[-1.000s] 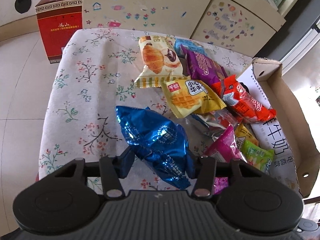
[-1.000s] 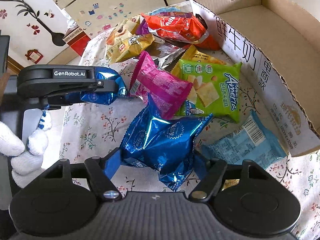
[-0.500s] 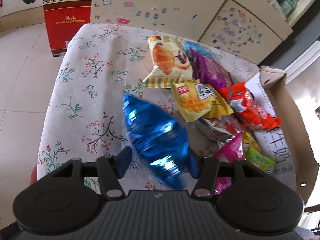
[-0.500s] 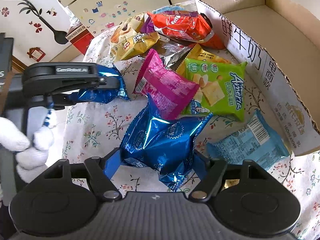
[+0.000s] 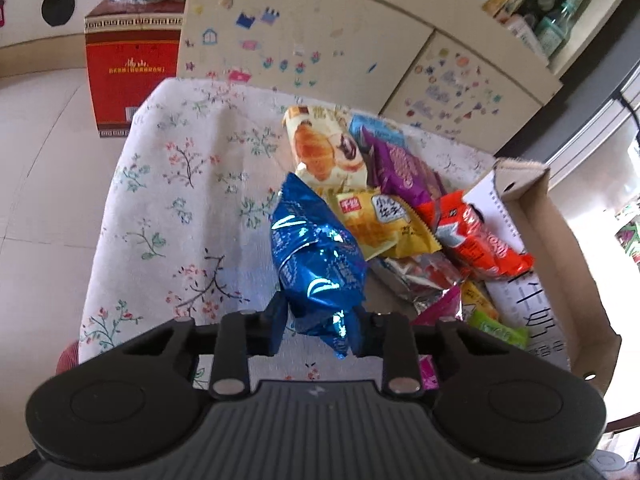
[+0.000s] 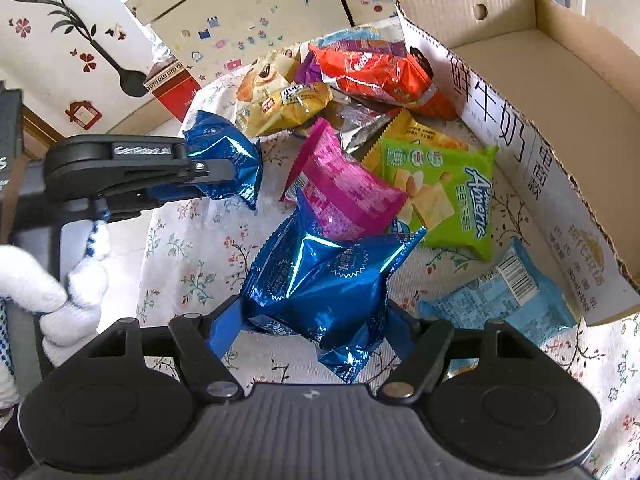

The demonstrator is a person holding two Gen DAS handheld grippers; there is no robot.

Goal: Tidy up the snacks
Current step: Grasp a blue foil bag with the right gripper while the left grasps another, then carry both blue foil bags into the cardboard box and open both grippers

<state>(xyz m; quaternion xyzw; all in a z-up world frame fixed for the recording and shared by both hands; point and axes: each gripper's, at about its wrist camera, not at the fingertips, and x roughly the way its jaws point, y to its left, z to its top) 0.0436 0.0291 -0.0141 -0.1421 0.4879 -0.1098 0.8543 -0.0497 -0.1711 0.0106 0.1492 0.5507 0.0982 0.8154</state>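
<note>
Left wrist view: your left tongs (image 5: pixel 318 330) are closing on a crinkly blue foil snack packet (image 5: pixel 316 264) at lower centre; gripped only by its tail, it could slip.

Right wrist view: your right tongs (image 6: pixel 316 322) hold a second blue foil packet (image 6: pixel 324 280) wide, lower centre; the empty brown cardboard box (image 6: pixel 560 92) sits upper right.

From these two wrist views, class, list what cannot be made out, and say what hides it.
- Silver packet, left view: label hidden under the yellow waffle packet and orange packet.
- Cardboard box, right view: far side cut off by the edge.
- Shelf bottles, left view: labels too small.
</note>
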